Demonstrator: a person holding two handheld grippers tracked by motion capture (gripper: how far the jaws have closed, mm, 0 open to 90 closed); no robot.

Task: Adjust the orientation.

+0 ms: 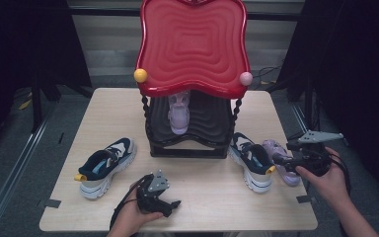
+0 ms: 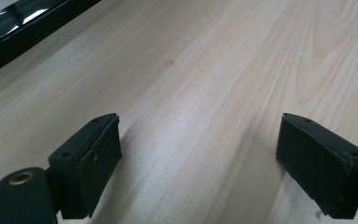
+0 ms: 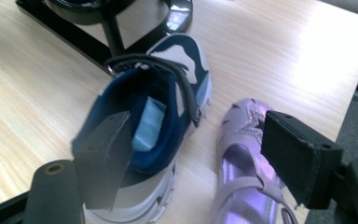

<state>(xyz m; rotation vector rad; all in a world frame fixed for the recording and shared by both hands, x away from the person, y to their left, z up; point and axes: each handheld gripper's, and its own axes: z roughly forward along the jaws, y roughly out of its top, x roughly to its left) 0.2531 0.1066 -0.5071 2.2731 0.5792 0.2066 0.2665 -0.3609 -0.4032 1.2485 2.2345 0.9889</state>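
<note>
Probably a lab or recording studio rather than a home: black curtains (image 1: 10,59) hang on both sides, metal rails (image 1: 15,153) run over grey floor, cables (image 1: 271,74) trail behind the lone pale wooden tabletop (image 1: 202,197).

Left tongs (image 1: 170,205) low at the near edge, gripped in the left hand (image 1: 133,217), jaws spread wide. Right tongs (image 1: 282,165) held in the right hand (image 1: 325,180), pointing left, jaws wide apart.
</note>
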